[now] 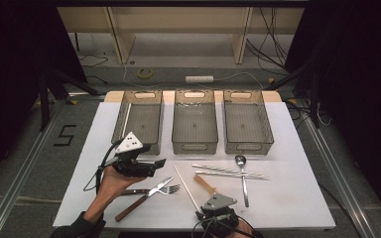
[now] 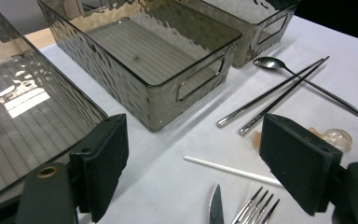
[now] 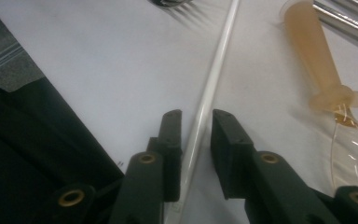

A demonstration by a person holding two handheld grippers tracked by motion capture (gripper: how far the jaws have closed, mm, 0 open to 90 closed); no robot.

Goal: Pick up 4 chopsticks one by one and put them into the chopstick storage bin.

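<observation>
One thin white stick (image 3: 214, 79), right gripper (image 3: 196, 123) astride

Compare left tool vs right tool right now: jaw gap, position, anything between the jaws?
The left tool has its jaws spread wide with nothing between them; the right tool has its jaws drawn close around the white stick, and whether the pads touch it is unclear. The left tool hovers near the left bin, over the fork; the right tool sits low at the table's near edge. Both have black jaws.
</observation>
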